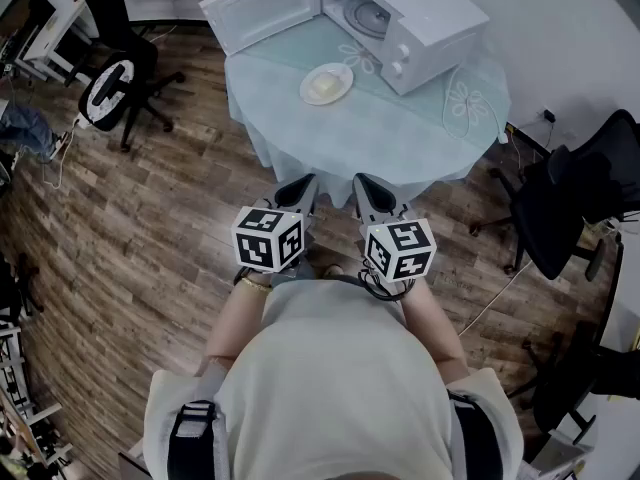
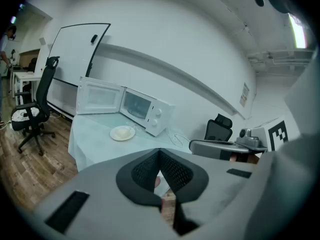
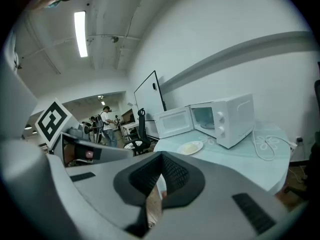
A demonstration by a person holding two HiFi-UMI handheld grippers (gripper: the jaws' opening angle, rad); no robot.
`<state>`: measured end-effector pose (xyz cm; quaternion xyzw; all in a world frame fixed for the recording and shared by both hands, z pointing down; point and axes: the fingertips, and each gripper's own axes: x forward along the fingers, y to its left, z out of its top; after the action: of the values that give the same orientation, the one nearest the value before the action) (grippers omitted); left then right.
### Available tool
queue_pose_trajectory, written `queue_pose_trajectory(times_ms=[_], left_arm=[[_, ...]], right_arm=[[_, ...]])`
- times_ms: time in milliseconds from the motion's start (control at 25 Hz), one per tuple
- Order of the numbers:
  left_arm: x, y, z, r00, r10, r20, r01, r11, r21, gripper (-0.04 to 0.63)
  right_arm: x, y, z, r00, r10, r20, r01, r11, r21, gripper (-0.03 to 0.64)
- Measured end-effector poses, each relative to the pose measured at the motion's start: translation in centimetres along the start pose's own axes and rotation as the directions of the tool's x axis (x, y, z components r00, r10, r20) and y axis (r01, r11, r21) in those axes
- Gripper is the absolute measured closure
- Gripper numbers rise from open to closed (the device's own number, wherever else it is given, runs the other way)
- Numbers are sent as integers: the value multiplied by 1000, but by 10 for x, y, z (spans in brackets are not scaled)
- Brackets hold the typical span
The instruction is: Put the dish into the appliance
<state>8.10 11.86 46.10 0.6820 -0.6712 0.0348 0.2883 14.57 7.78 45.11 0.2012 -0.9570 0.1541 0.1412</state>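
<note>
In the head view my hands are hidden beneath the marker cubes, and what lies on the dish (image 1: 326, 84) is only a pale patch I cannot identify. The dish sits on the round table (image 1: 290, 133) just in front of the microwave (image 1: 410, 23), whose door (image 1: 262, 8) stands open. The left gripper (image 1: 303, 183) and right gripper (image 1: 363, 183) are held side by side at the table's near edge, tilted slightly downward, each with jaws pressed together on nothing.

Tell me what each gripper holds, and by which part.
Nothing: left gripper and right gripper are both shut, empty; the dish sits on the table.
</note>
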Motion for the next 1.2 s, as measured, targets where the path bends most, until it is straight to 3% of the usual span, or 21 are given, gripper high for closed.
queue_pose_trajectory(times_ms=[680, 1200], left_arm=[[-22, -17, -18, 1000, -15, 12, 15, 998, -62, 588], [2, 29, -5, 1000, -12, -5, 11, 994, -106, 588]], right_arm=[[-35, 12, -12, 999, -35, 23, 36, 999, -28, 612], [6, -1, -7, 997, -74, 2, 74, 997, 30, 612]])
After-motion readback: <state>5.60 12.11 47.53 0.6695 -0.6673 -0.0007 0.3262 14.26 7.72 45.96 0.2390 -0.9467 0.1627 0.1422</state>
